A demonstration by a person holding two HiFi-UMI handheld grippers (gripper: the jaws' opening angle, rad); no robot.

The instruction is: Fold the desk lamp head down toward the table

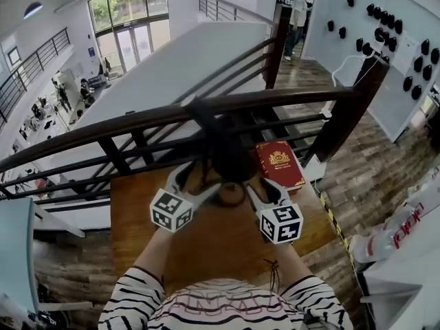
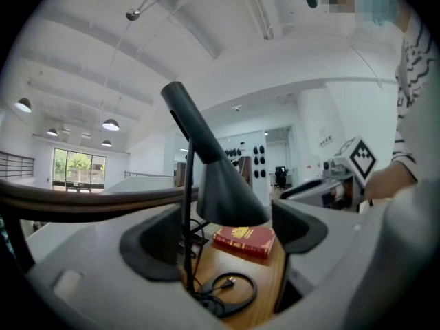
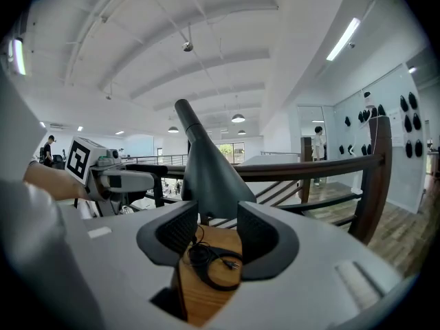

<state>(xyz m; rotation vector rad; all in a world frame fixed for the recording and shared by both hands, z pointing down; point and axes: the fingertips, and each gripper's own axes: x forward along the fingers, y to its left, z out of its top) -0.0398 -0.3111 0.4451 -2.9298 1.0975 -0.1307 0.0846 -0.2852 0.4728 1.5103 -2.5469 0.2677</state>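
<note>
A black desk lamp stands on the wooden table (image 1: 206, 253), and its cone-shaped head (image 1: 227, 150) is raised. In the left gripper view the head (image 2: 227, 191) and its thin pole (image 2: 187, 212) rise just beyond my left gripper (image 2: 220, 243). That gripper is open, with the pole close to the left-hand pad and nothing pressed. My right gripper (image 3: 214, 236) is open too, and the lamp head (image 3: 206, 177) is just past its pads. In the head view my left gripper (image 1: 196, 181) and right gripper (image 1: 265, 184) flank the lamp from the near side.
A red book (image 1: 278, 163) lies on the table right of the lamp. The lamp's coiled black cable (image 1: 230, 194) lies in front of its base. A dark wooden railing (image 1: 137, 126) runs along the table's far edge. A white counter (image 1: 405, 253) stands at the right.
</note>
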